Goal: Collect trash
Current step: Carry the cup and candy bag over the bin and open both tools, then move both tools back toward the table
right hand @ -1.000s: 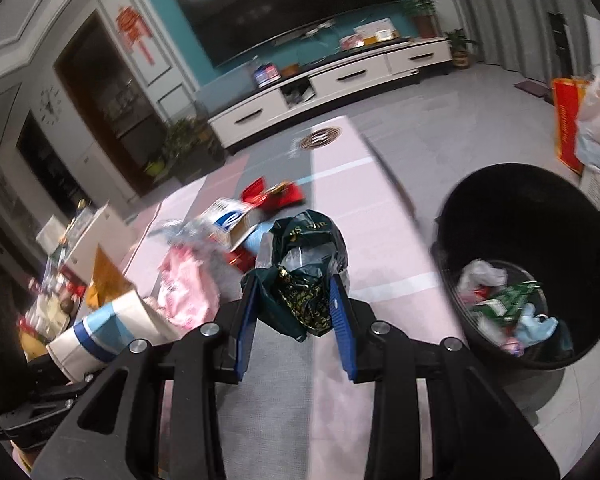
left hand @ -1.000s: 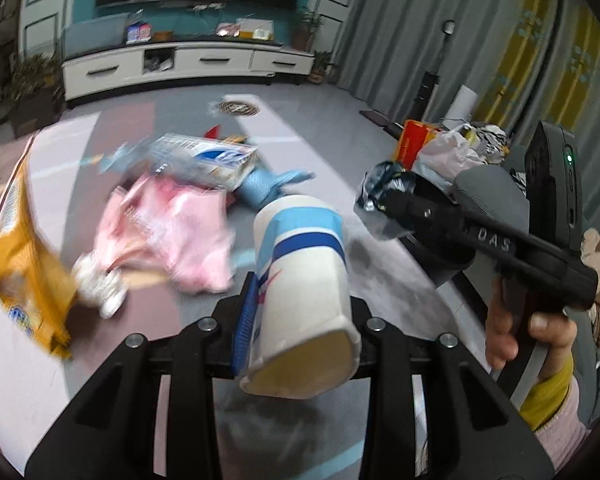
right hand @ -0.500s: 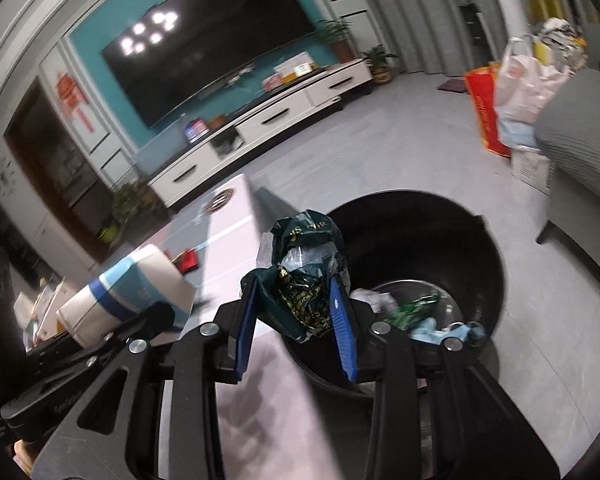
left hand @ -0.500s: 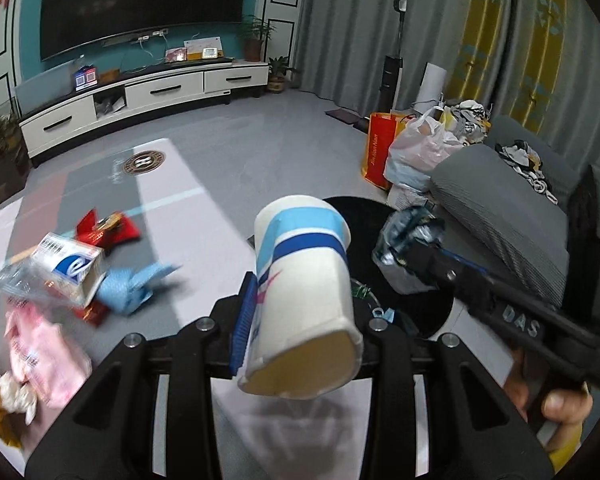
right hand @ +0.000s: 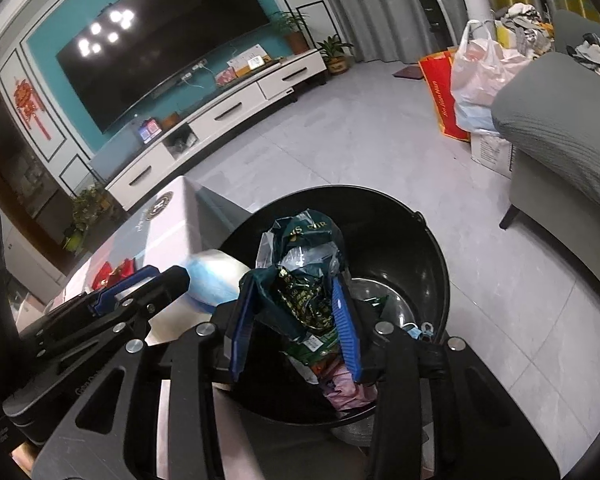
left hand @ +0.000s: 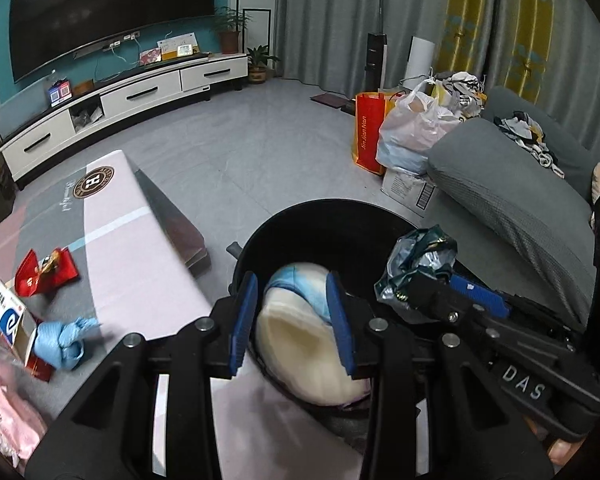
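Note:
My left gripper (left hand: 294, 320) stands open over the black trash bin (left hand: 320, 212). The white and blue paper cup (left hand: 308, 336) is blurred between its blue pads, dropping out of them into the bin. My right gripper (right hand: 296, 316) is open too, and the dark green snack wrapper (right hand: 304, 268) sits loose between its pads above the bin (right hand: 432, 256). The right gripper also shows at the right of the left wrist view (left hand: 428, 288), and the cup in the right wrist view (right hand: 216, 276).
A low table (left hand: 140, 248) with a grey and pink cover stands left of the bin, with a red wrapper (left hand: 44, 272), a blue glove (left hand: 64, 340), a small box (left hand: 8, 316) and pink plastic (left hand: 4, 404). A grey sofa (left hand: 516, 200) and bags (left hand: 408, 132) are at the right.
Both grippers have swung from the table to above the bin. Both sets of jaws have opened; the cup is falling from the left one and the wrapper has come loose in the right one.

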A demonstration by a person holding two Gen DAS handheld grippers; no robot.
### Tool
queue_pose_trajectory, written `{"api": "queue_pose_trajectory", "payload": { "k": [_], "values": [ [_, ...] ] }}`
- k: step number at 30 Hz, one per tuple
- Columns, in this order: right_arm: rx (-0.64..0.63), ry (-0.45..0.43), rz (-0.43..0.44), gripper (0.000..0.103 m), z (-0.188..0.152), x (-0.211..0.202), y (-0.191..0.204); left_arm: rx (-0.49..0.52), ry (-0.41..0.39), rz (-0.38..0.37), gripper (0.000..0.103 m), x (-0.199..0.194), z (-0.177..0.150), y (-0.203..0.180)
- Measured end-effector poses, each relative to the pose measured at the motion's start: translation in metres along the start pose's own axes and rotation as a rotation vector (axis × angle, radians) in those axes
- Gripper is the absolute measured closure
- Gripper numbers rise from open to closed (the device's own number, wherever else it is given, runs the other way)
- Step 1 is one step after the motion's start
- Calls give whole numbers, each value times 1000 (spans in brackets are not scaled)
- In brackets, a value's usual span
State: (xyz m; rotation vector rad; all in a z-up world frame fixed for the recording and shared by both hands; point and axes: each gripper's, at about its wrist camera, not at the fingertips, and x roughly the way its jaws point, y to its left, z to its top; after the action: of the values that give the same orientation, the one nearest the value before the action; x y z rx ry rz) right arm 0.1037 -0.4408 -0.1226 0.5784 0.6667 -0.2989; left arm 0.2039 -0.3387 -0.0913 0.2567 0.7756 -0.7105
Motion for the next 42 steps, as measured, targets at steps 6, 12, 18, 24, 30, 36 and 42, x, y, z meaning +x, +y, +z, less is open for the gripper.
{"api": "queue_pose_trajectory", "payload": {
  "k": [6,12,18,24,30,36,42],
  "values": [
    [49,27,-30,56,0,8,-13,16,-3,7,51,9,1,-4],
    [78,21,-30,49,1,4,-21,0,-32,39,30,-4,-3,5],
    [76,-2,-15,38,0,-6,-14,-1,-101,95,16,-36,-11,11],
    [78,-23,4,35,2,-15,-9,-32,-137,131,15,-65,-20,23],
    [52,-30,74,34,3,-25,11,-48,-180,172,7,-99,-38,33],
    [-76,-25,113,31,-12,-33,58,-91,-149,194,6,-127,-70,54],
    [-160,23,153,30,-27,-22,100,-167,-129,188,5,-158,-106,90]
  ]
}}
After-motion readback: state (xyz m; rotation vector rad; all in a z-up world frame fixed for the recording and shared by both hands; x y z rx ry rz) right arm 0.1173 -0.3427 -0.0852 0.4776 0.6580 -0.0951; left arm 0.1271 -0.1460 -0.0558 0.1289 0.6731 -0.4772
